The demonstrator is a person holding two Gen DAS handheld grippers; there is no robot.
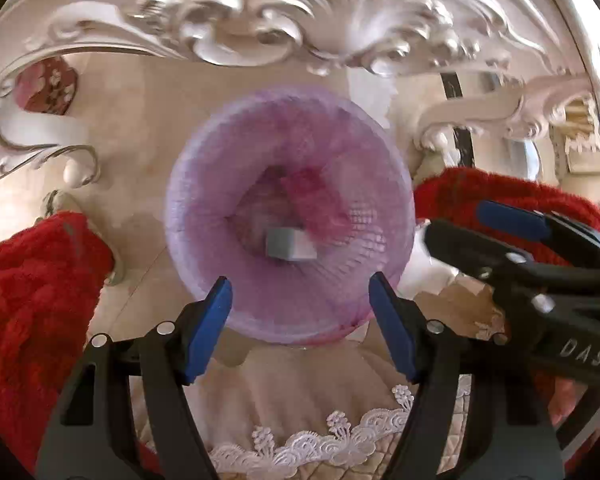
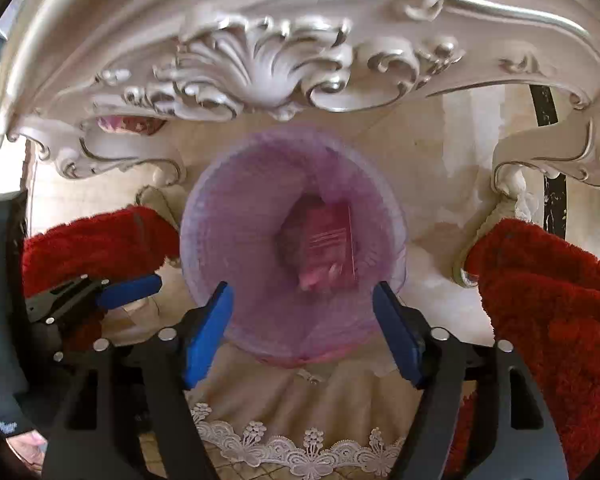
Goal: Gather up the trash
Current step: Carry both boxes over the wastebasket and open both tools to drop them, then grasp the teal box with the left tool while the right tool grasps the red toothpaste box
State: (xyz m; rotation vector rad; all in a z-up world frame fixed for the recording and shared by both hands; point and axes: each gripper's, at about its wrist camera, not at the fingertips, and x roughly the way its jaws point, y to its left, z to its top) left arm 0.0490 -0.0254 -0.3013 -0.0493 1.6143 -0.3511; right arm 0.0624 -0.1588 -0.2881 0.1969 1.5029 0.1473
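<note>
Trash (image 1: 290,242) in purple mesh bin (image 1: 204,216): small grey-white box plus pink wrapper (image 2: 324,240), both at bottom, blurred. Bin on floor under carved white furniture (image 2: 260,64), red fluffy rugs (image 1: 32,288) at 9 and 3 o'clock. Left hand-held gripper (image 1: 300,324) and right hand-held gripper (image 2: 304,328) both above bin's 6 o'clock rim, jaws apart, nothing between. Likely light, crushable box; thin, slippery, soft wrapper. Best hold: box across flat sides, wrapper pinched at bunched fold. Mesh wall probably flexible, easily tipped.
</note>
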